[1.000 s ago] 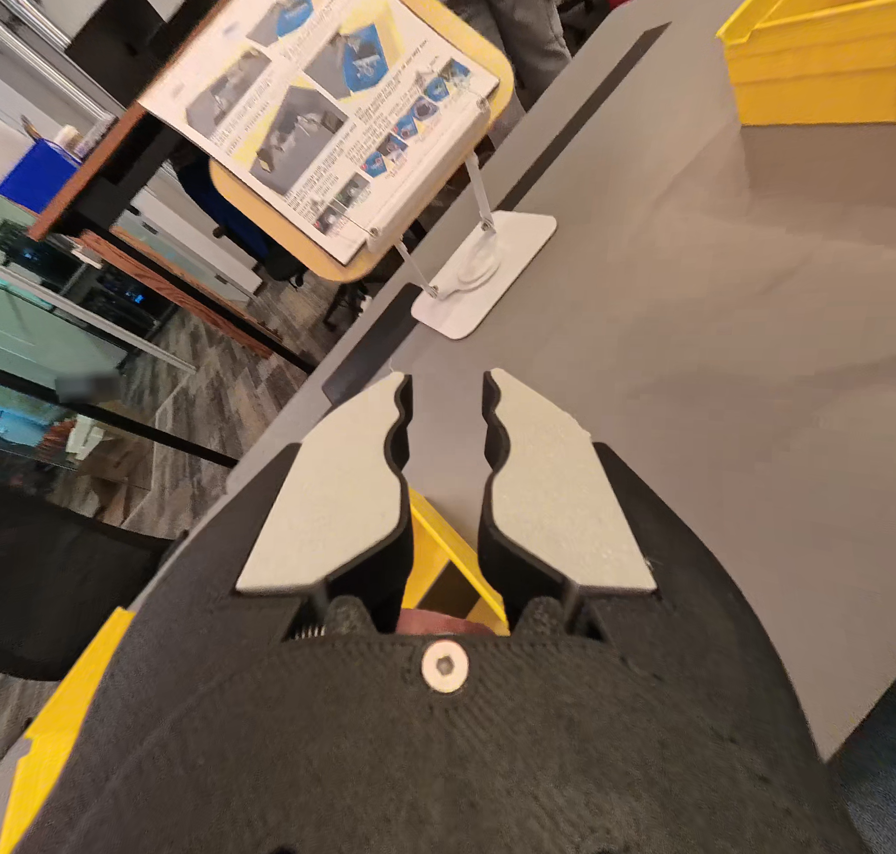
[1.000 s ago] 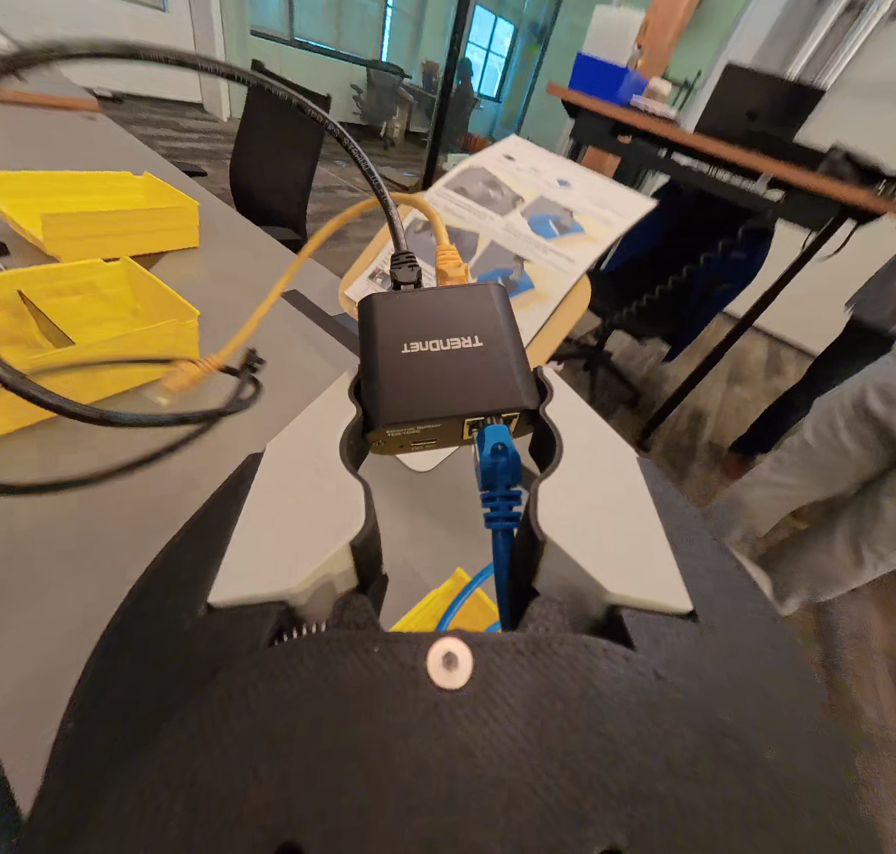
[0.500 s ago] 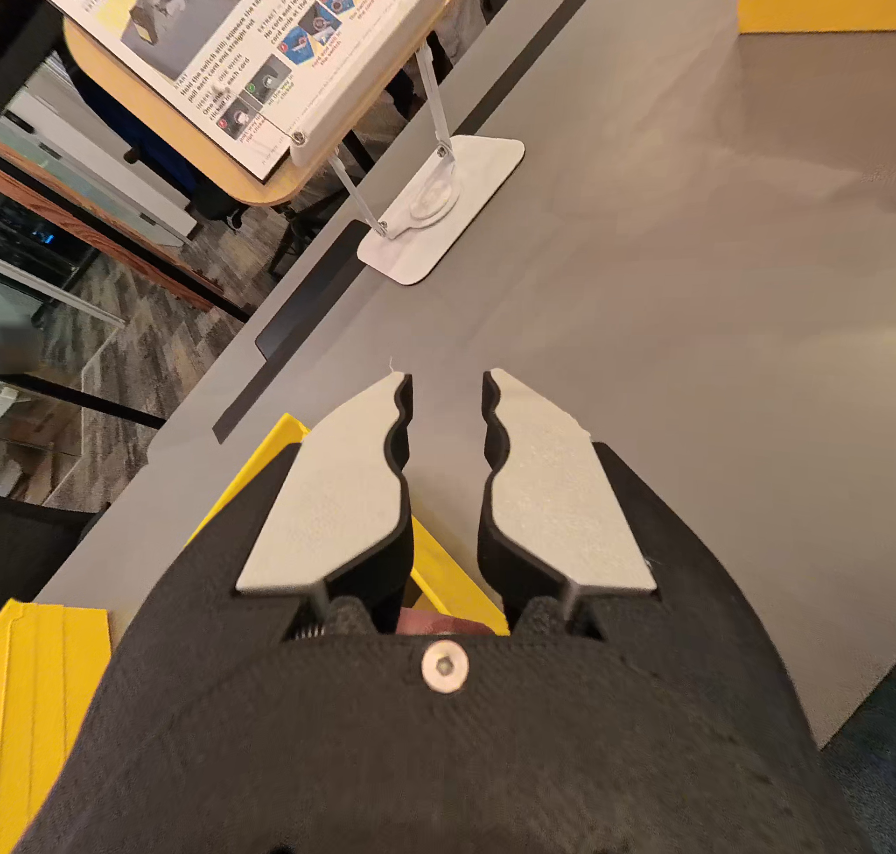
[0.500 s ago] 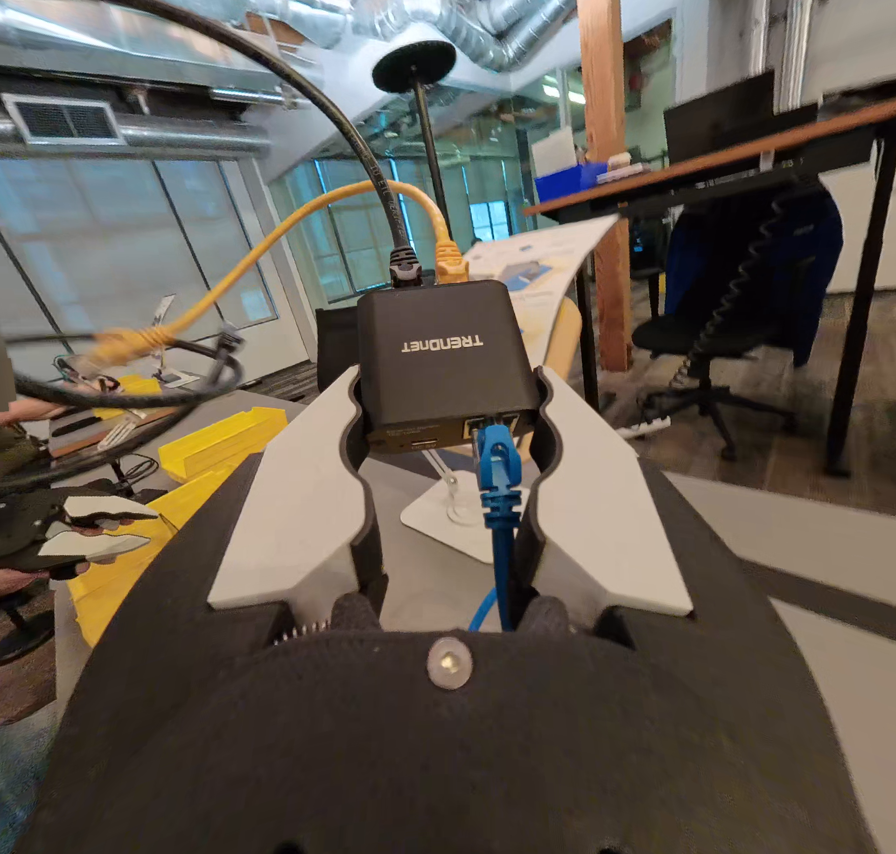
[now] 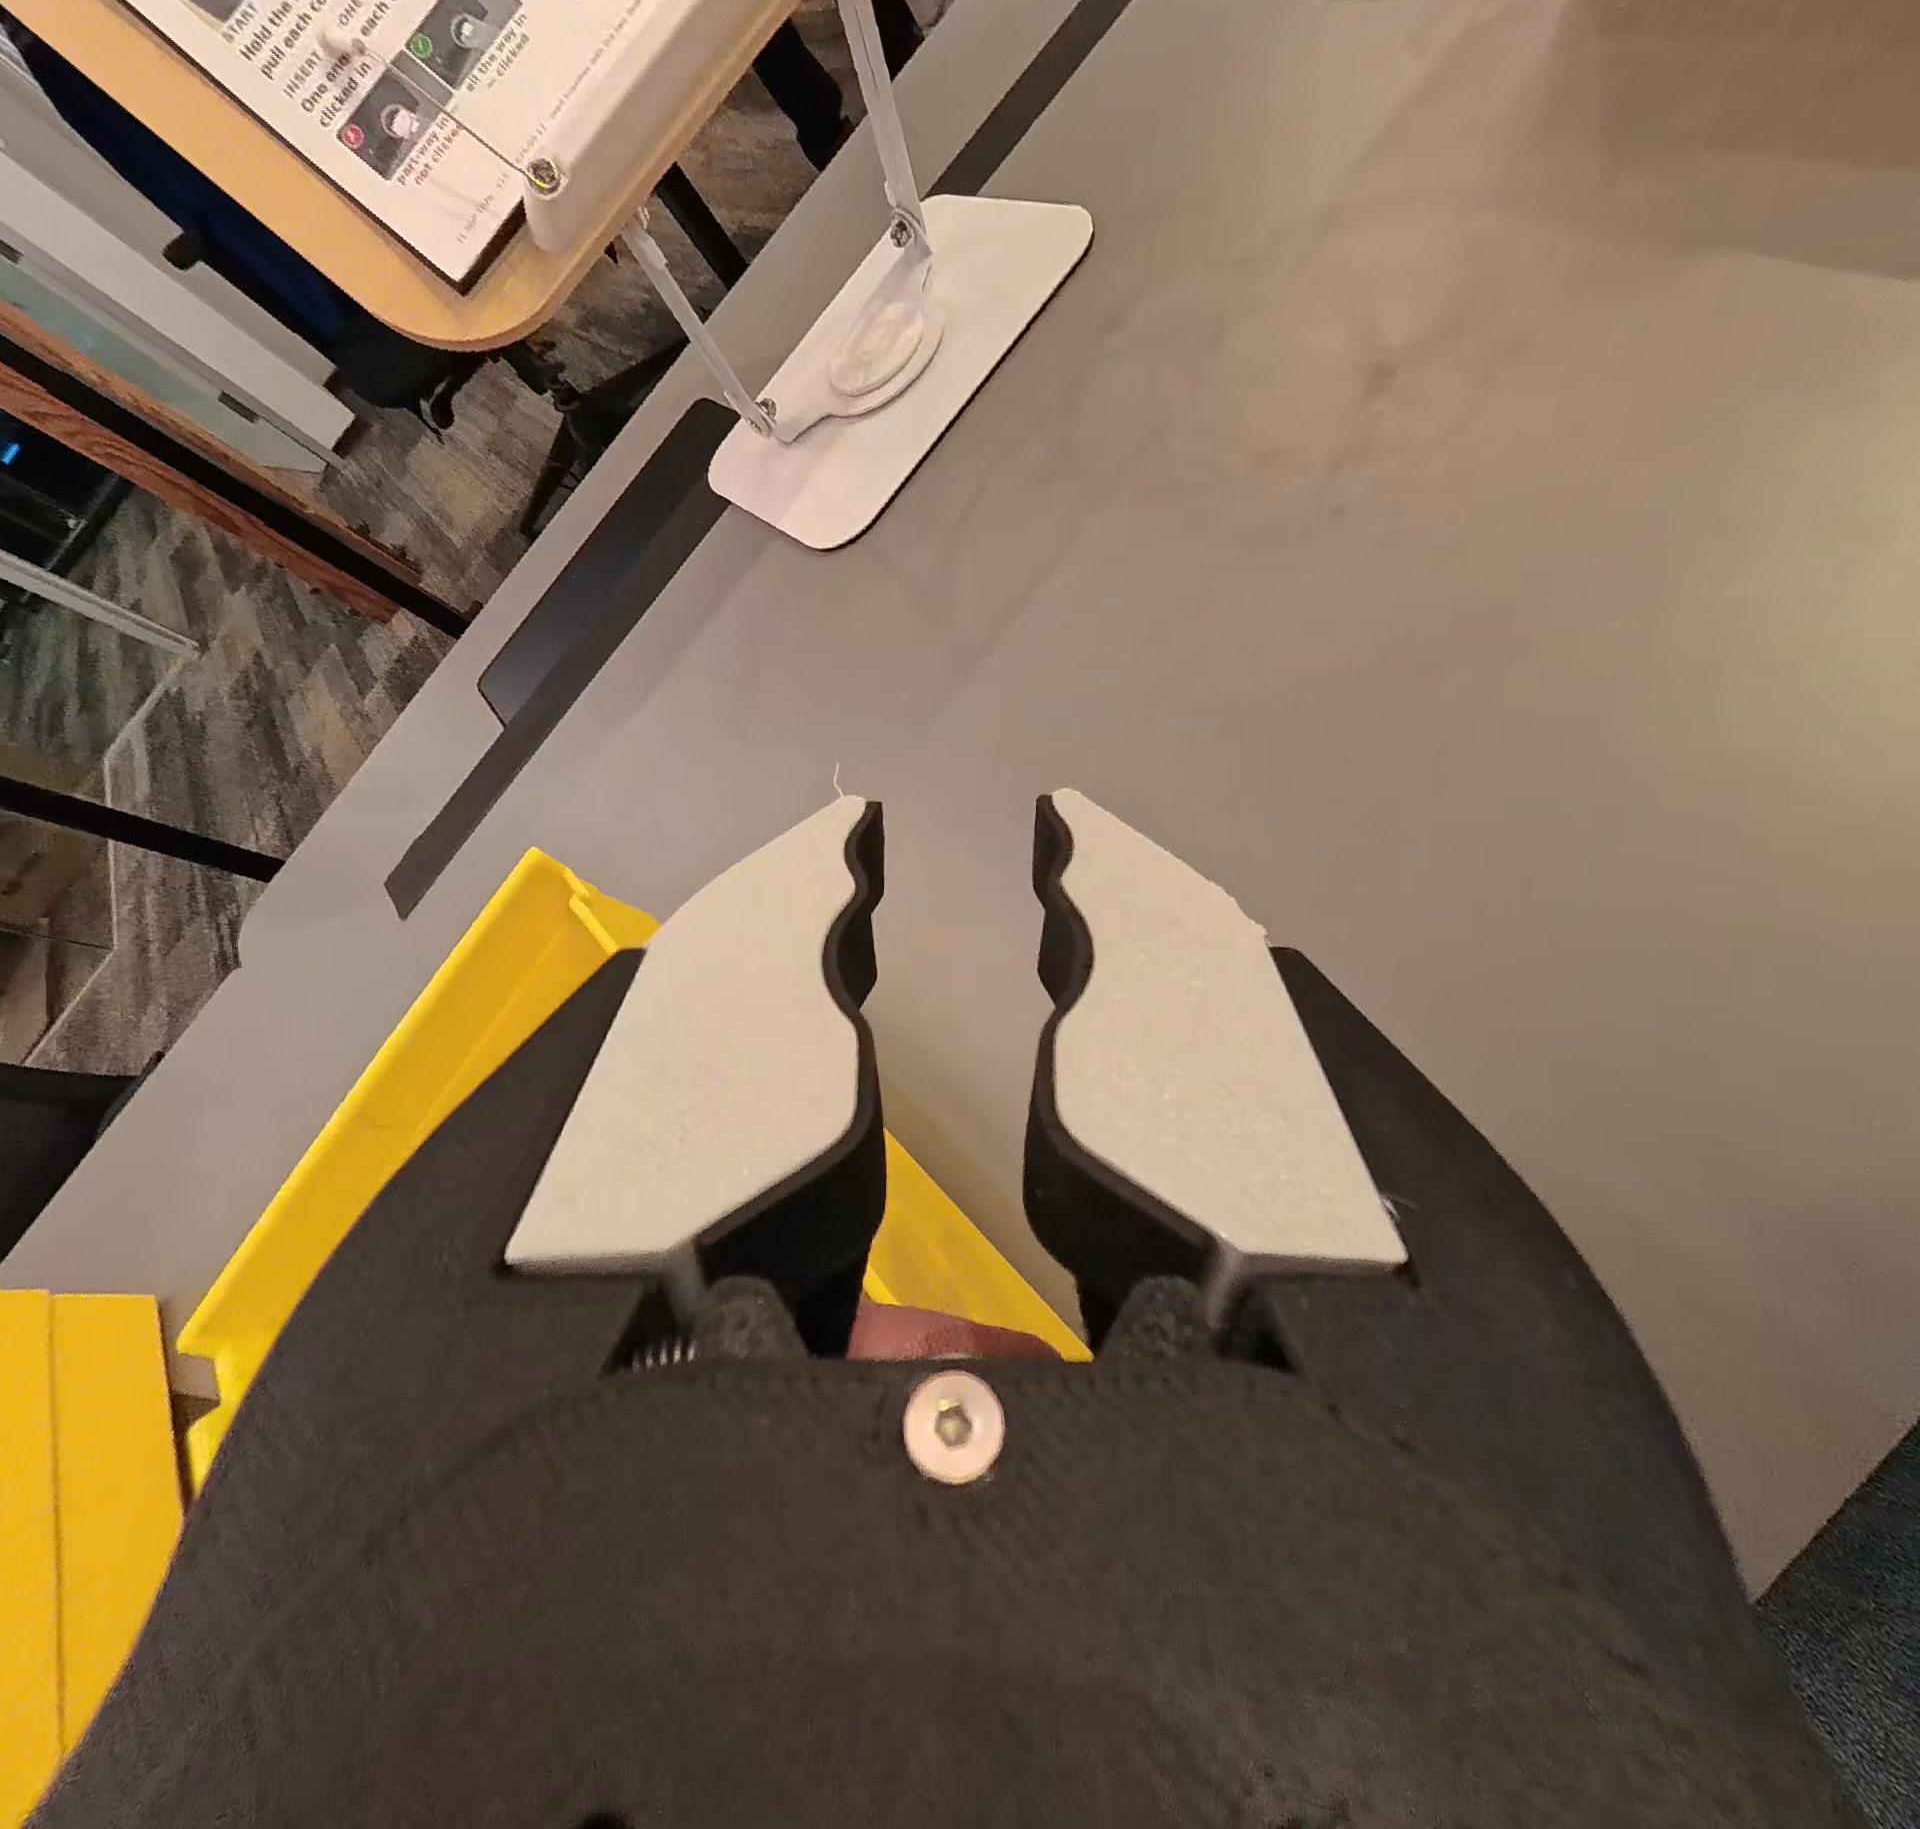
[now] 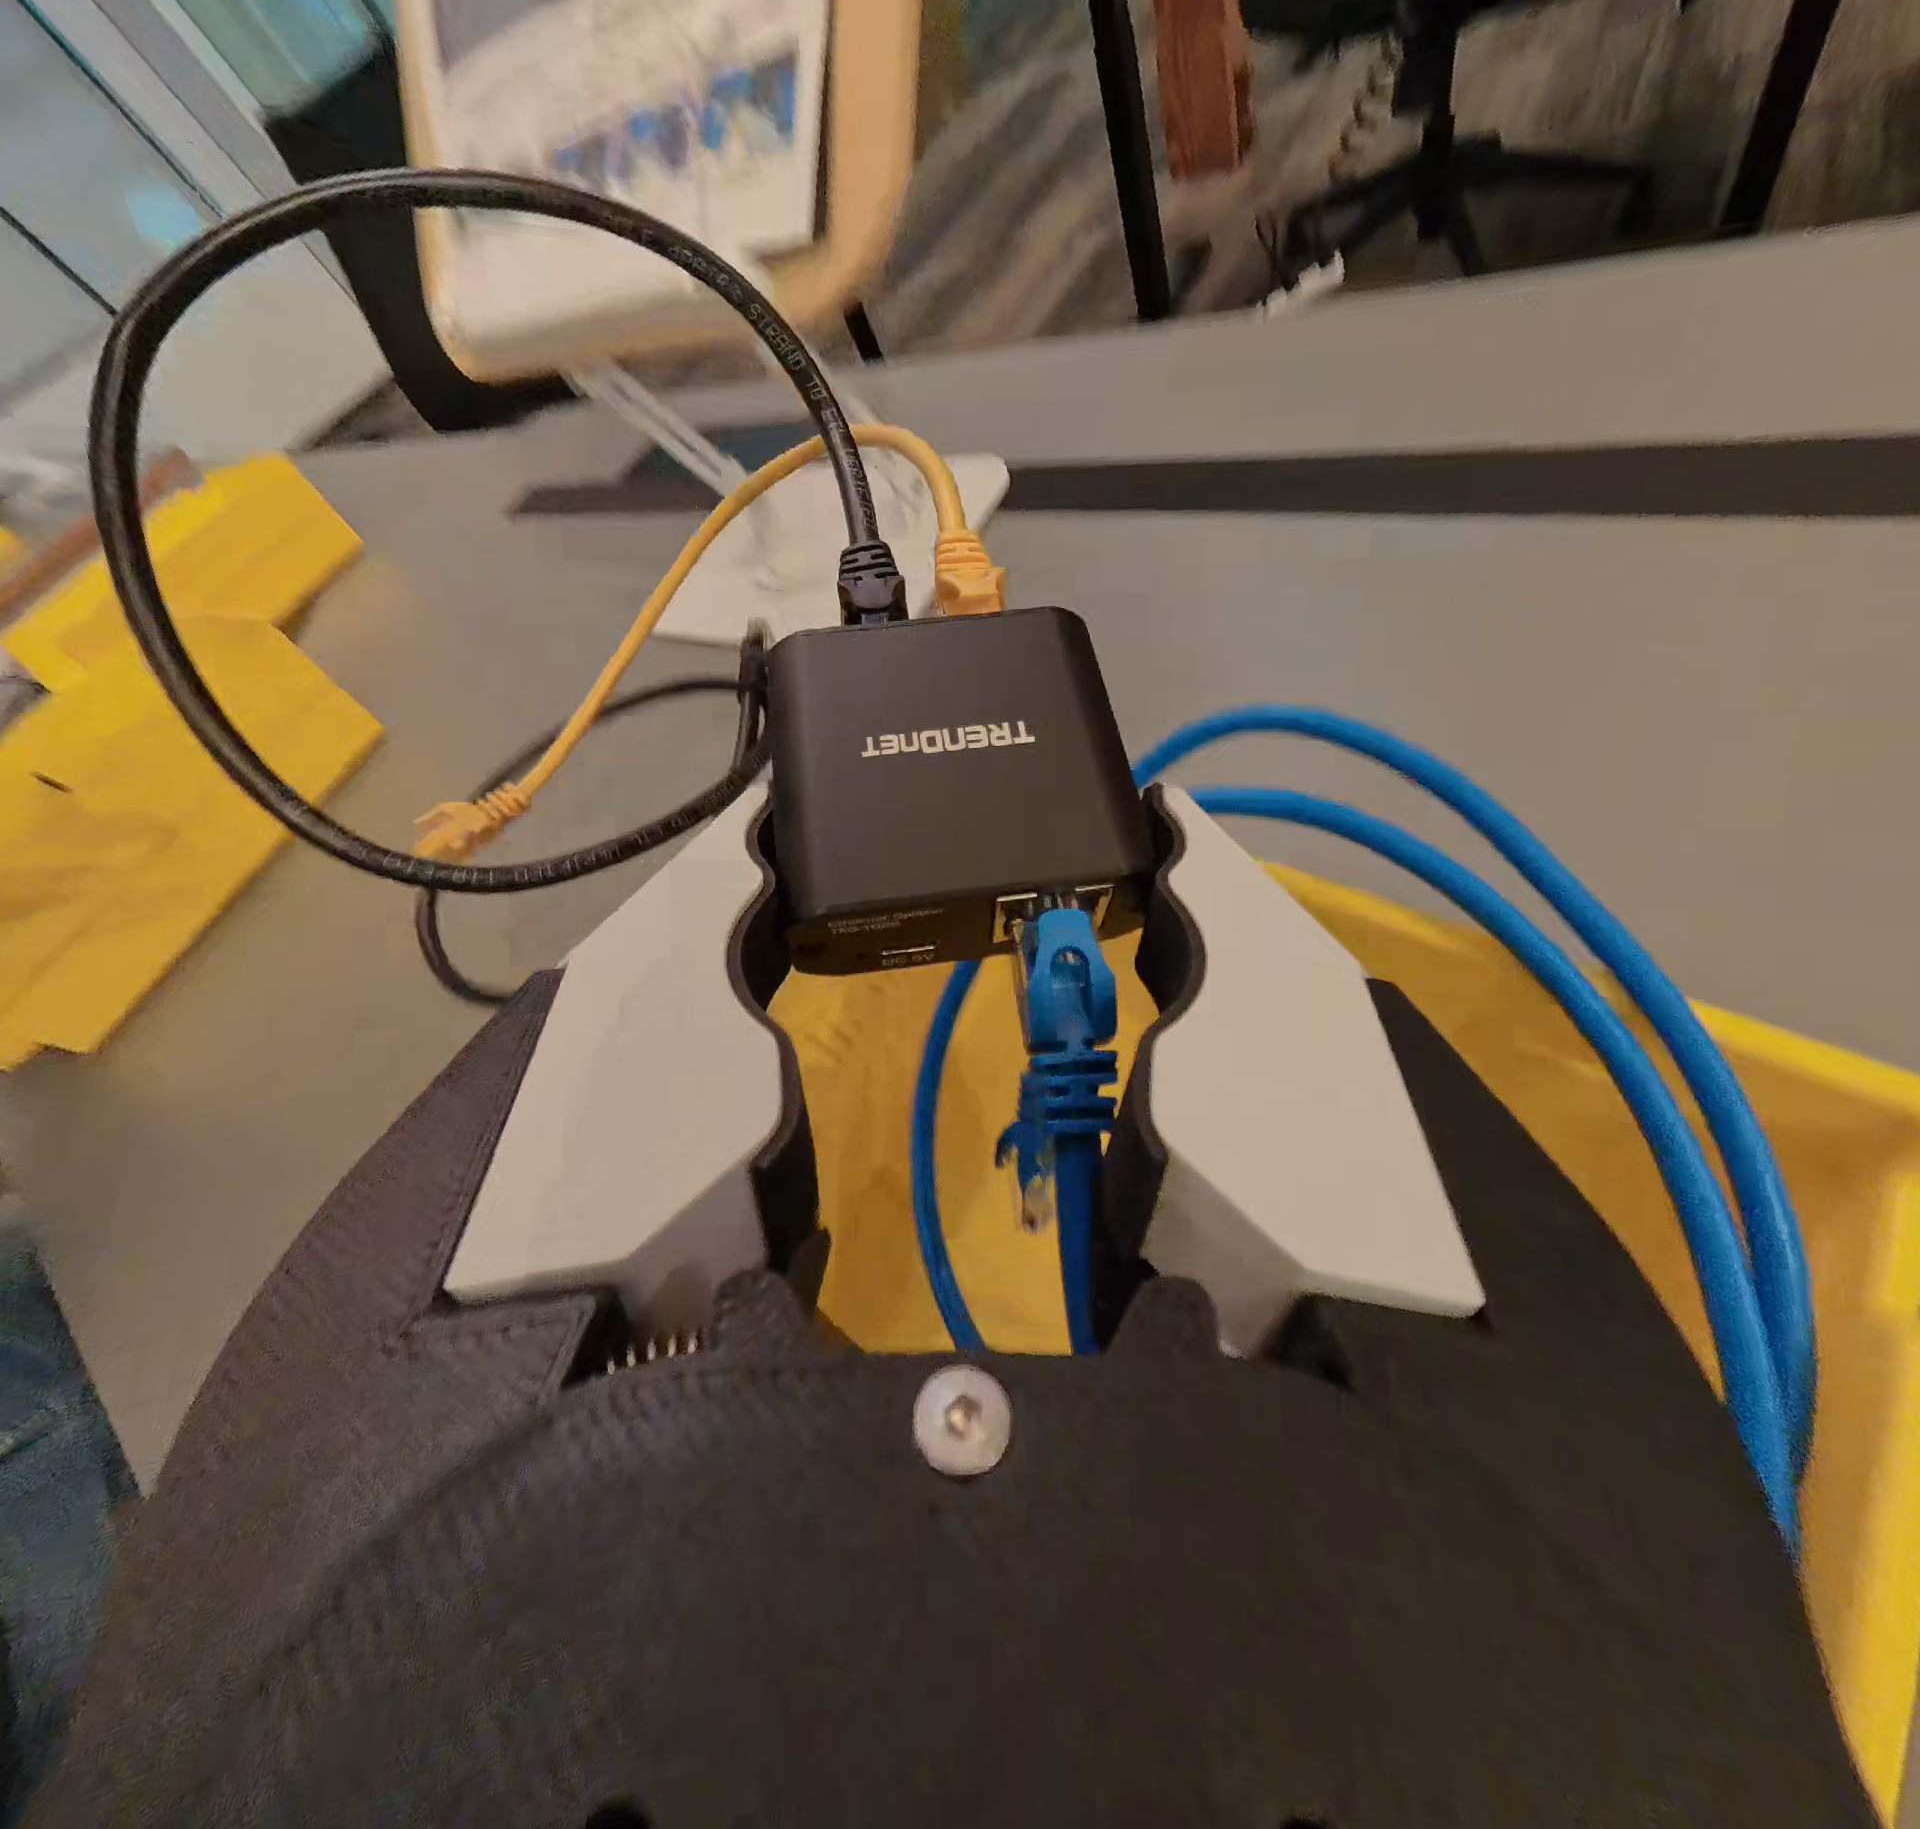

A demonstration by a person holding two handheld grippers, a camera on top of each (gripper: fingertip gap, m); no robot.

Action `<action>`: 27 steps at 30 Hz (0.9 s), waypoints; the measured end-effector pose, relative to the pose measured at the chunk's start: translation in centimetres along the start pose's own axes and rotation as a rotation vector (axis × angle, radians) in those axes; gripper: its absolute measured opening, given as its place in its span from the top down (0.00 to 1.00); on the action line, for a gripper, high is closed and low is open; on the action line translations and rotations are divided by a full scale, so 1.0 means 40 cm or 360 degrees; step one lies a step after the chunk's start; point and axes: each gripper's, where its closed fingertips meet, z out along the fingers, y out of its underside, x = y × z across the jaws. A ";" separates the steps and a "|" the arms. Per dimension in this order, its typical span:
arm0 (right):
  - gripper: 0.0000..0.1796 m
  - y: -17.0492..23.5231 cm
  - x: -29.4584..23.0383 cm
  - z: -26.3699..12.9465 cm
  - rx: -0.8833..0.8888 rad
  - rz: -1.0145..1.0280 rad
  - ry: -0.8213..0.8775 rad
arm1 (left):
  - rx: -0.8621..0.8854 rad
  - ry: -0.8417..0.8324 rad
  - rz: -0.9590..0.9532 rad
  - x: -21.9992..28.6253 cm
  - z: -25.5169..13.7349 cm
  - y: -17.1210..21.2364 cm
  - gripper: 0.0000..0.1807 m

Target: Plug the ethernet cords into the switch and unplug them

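Grey table (image 5: 1455, 636); patterned grey carpet floor (image 5: 94, 657); wood-edged desk (image 5: 208, 522) beyond.

One switch (image 6: 956, 771), clamped between my right jaws. Three cords plugged into it: one black cord (image 6: 208, 699), one yellow cord (image 6: 665, 616), one blue cord (image 6: 1558, 958). Two plugs sit on the far side, one on the near side. Two loose plug ends show: one yellow, one blue. Yellow bins: two in my left view, first bin (image 5: 416, 1073) and second bin (image 5: 73, 1467); right view too blurred to count them. One instruction board (image 5: 436, 54) on one white stand base (image 5: 914, 366). One tabletop (image 5: 1455, 636).
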 end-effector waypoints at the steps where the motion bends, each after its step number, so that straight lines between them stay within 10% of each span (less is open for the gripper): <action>1: 0.64 0.020 0.007 0.008 -0.0058 -0.0017 0.0026 | -0.0008 0.0000 0.0002 0.000 0.002 0.003 0.85; 27: 0.64 0.357 0.111 -0.001 -0.1808 -0.0723 0.0331 | -0.0101 0.0060 0.0052 0.033 0.029 0.044 0.84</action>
